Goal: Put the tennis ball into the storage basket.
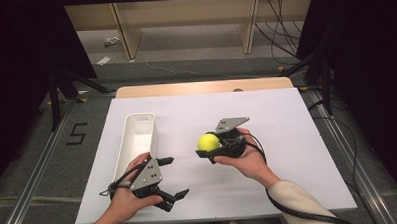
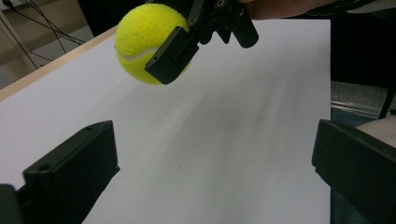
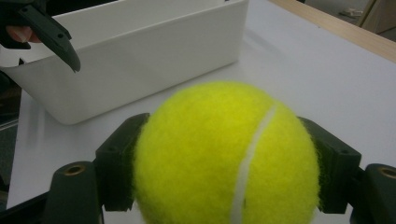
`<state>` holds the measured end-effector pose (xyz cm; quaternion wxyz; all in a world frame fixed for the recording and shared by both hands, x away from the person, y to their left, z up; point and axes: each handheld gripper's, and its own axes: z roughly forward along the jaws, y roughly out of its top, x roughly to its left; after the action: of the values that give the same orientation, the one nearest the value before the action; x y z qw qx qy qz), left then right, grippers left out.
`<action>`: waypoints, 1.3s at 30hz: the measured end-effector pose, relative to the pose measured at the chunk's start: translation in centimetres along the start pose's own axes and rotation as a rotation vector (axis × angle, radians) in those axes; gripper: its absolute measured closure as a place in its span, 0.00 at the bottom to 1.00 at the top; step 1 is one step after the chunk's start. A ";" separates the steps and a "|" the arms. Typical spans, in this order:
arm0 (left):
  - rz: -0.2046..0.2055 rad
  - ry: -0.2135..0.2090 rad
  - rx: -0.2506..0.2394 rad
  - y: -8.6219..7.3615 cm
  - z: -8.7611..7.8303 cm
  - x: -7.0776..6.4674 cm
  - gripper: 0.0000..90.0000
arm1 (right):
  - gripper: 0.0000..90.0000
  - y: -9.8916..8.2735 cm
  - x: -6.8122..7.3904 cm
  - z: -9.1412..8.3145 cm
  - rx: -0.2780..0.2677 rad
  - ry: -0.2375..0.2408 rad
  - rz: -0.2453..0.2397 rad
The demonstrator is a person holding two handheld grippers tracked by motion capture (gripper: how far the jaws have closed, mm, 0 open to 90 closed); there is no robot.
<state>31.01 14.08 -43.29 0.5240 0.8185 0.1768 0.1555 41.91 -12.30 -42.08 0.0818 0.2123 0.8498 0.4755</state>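
Observation:
A yellow tennis ball (image 1: 208, 141) is held a little above the white table sheet (image 1: 287, 139), clamped between the jaws of my right gripper (image 1: 207, 145). In the right gripper view the ball (image 3: 224, 154) sits squeezed between both black pads (image 3: 120, 161). My left gripper (image 1: 173, 178) is at the table's front left with its jaws spread wide and nothing between them. The left gripper view looks across the sheet at the ball (image 2: 140, 44) and the right gripper (image 2: 154, 51) gripping it.
A long white bin (image 1: 129, 144) lies on the left half of the sheet, just beyond my left hand, and looks empty; it is seen again as the white bin (image 3: 140, 65) in the right gripper view. A wooden table edge (image 1: 185, 88) runs along the back.

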 end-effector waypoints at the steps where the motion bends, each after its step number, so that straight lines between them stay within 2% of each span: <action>1: 0.000 0.000 0.000 0.0 0.0 0.0 0.00 | 0.29 0.0 0.0 0.0 0.000 0.000 0.000; 39: 0.002 0.000 0.000 0.0 0.0 0.0 0.00 | 0.29 1.1 0.1 0.6 -0.016 0.012 0.006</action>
<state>30.99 14.10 -43.25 0.5240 0.8186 0.1757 0.1561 42.33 -11.26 -41.48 0.0769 0.2113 0.8457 0.4840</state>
